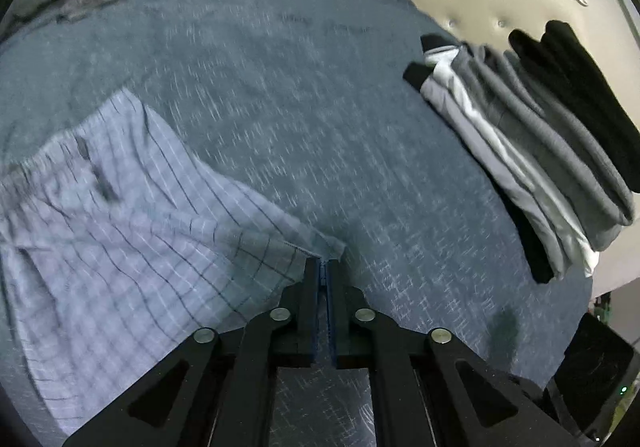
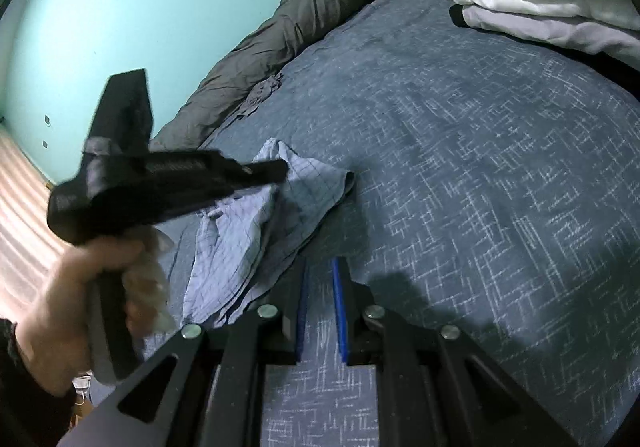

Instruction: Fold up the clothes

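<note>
On blue bedspread (image 1: 280, 95): left gripper (image 1: 325, 267) nearly closed, pinching hem corner of checked shorts (image 1: 132, 215); right gripper (image 2: 320, 279) narrowly parted, empty. Keep hem taut, align edges before release.

- checked shorts (image 1: 120, 207): blurred by motion in the left wrist view; waistband end cut off by the picture's edge; hem corner at the jaws' tips, whether pinched cannot be told.
- bedspread (image 1: 280, 87): pattern smeared beyond the jaws.
- folded clothes pile (image 2: 540, 3): far right of the jaws, cut off by the edge.
- left gripper (image 2: 280, 171): tips hidden in cloth, body blurred.
- hand (image 2: 80, 299): blurred, sleeve cut off.
</note>
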Tool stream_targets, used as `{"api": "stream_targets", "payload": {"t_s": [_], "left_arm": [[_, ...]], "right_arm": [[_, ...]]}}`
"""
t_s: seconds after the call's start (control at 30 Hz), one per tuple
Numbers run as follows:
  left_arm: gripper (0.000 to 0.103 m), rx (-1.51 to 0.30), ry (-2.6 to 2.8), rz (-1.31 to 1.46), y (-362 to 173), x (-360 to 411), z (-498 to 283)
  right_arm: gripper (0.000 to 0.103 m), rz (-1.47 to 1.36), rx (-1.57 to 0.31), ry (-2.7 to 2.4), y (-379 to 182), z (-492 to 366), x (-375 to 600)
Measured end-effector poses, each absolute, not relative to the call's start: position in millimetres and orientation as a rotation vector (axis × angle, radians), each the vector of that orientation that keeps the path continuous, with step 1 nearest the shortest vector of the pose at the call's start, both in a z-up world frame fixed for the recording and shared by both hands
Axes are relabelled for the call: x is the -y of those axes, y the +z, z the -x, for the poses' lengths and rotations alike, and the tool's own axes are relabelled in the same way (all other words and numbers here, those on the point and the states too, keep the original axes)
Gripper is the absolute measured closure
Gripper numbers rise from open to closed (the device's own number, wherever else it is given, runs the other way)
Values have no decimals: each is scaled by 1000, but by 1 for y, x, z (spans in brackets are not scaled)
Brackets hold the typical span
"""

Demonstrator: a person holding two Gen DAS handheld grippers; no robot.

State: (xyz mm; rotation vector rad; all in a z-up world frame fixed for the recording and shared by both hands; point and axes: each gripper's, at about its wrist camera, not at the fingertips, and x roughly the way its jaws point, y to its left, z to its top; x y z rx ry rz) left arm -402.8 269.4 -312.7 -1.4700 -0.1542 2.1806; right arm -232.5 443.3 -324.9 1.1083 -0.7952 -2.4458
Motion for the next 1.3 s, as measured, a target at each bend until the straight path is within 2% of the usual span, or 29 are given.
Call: {"api": "stream_targets", "payload": {"t_s": [0.07, 0.13, 0.17, 0.3, 0.37, 0.4, 0.5, 0.67, 1.3], "left_arm": [[83, 169, 2195, 1449, -309, -259, 402], [61, 186, 2223, 1417, -301, -241, 403], [60, 192, 2243, 1403, -297, -230, 405], [60, 151, 2353, 1391, -283, -183, 414], [60, 145, 2390, 1400, -280, -164, 420], [60, 138, 2406, 1403, -279, -157, 423], [60, 100, 2443, 1404, -277, -139, 433], [60, 28, 2471, 1421, -282, -126, 453], [60, 40, 2440, 1449, -313, -126, 506]], "right_arm": [[92, -1106, 794, -2440, -325, 236, -441], [92, -1105, 794, -2435, -325, 239, -440], [92, -1105, 795, -2431, -325, 240, -439], [88, -1117, 775, -2421, -324, 252, -433], [71, -1117, 773, -2415, -323, 260, -430], [70, -1114, 779, -2412, -323, 263, -429], [69, -1104, 779, -2410, -321, 276, -423], [69, -1110, 663, -2443, -318, 295, -408], [69, -1287, 476, -2460, -344, 323, -385]]}}
